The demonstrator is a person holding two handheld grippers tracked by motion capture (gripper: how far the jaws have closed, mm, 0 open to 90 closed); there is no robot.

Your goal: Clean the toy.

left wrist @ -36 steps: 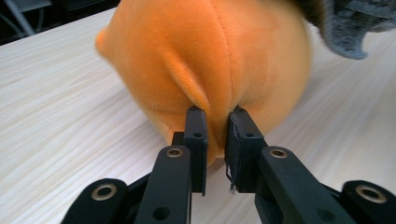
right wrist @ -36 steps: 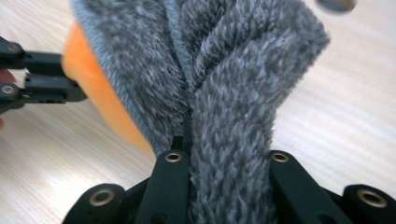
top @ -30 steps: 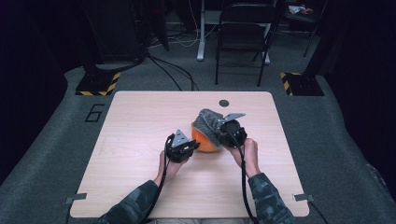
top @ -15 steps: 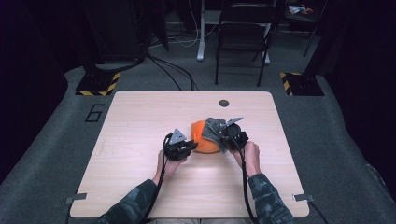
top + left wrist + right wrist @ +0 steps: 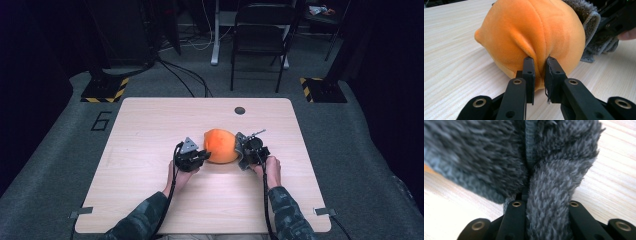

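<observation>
Both forearms reach forward, level: left gripper (image 5: 539,67) pinches the round orange plush ball (image 5: 220,145), right gripper (image 5: 243,150) clamps its fuzzy grey fabric cover (image 5: 524,157)

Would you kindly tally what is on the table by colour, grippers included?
Orange: 1, the plush toy
Grey: 1, the fuzzy cloth at its end
Black: 2, the left gripper and the right gripper
Total: 4
</observation>
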